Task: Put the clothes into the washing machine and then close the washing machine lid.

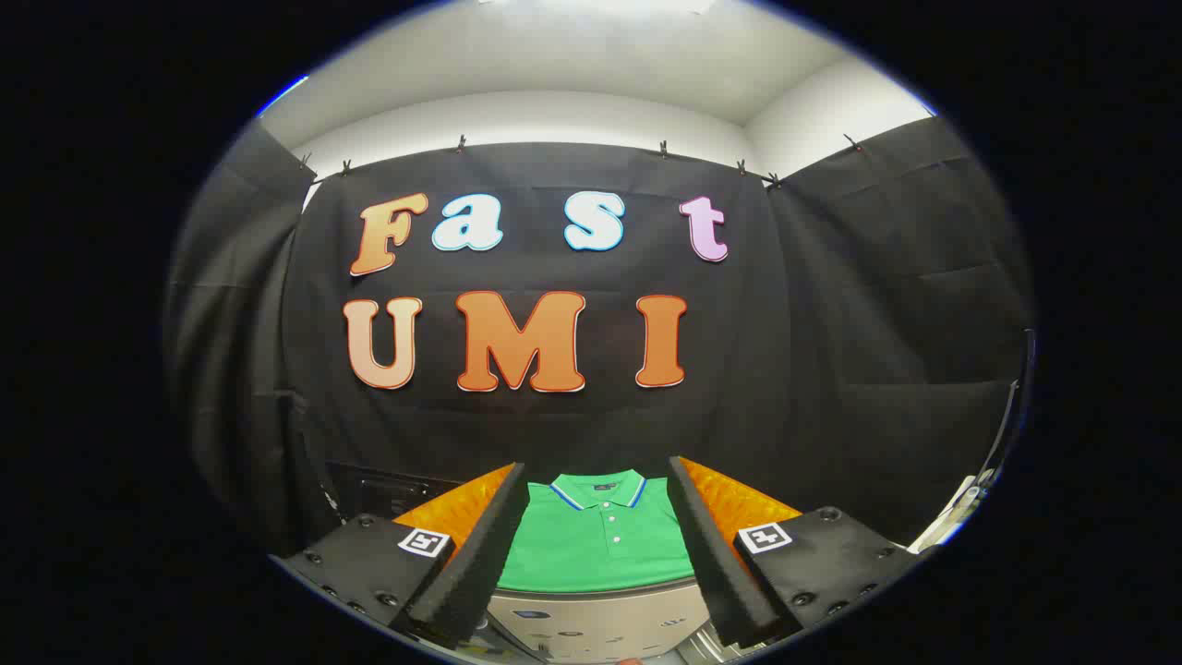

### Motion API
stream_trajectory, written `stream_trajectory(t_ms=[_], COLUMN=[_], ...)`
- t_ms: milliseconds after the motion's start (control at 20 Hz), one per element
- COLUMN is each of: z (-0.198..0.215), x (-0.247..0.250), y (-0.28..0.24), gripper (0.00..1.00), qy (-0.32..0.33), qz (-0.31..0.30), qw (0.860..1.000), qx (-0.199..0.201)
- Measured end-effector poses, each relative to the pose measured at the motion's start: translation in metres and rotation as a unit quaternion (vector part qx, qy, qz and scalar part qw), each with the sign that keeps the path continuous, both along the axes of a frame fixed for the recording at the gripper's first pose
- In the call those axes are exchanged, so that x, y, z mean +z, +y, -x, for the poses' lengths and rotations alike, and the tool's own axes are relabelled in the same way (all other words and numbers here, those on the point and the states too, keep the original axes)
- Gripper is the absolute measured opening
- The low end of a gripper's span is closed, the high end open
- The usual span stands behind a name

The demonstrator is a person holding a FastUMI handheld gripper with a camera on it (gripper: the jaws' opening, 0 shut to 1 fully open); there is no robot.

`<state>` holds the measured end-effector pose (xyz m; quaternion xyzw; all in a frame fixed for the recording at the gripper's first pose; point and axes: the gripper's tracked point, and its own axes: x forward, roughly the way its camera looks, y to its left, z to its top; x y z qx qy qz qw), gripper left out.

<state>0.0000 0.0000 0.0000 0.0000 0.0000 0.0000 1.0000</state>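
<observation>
The garment is a green polo shirt [596, 540] laid flat with its front facing up. It has a folded collar trimmed with a blue-and-white stripe along the edge, and a short button placket with small pale buttons running down from the collar opening. The fabric lies smooth, with no evident bunching in the visible chest area; the sleeves and lower hem are hidden behind the fingers and the near edge of the surface. The shirt's collar points away from the gripper [596, 554], toward the black cloth wall [831, 369], so its long axis runs from near to far, roughly in line with the fingers. The shirt rests on an orange surface [739, 503] that shows on both sides of it, and its near portion extends to the rounded edge of a pale appliance top [591, 619] carrying small printed symbols, directly below the fingers. The gripper's jaws stand wide apart, with nothing clamped in them; the shirt appears in the gap between the two fingers and just ahead of them, with neither pad visibly touching the fabric. A thin dark curved rim with a pale object [960, 513] beside it sits to the right, beyond the right finger.
</observation>
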Motion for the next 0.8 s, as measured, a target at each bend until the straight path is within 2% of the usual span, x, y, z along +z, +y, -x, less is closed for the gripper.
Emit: stream_trajectory(t_ms=[450, 550, 800], z=[-0.004, -0.005, -0.001], x=[0.002, 0.008, 0.005], y=[-0.002, 0.003, -0.002], gripper=[0.98, 0.98, 0.98], qy=[-0.001, -0.018, -0.010], qz=[0.004, -0.001, 0.006], qw=[1.000, 1.000, 1.000], qx=[0.007, 0.018, 0.013])
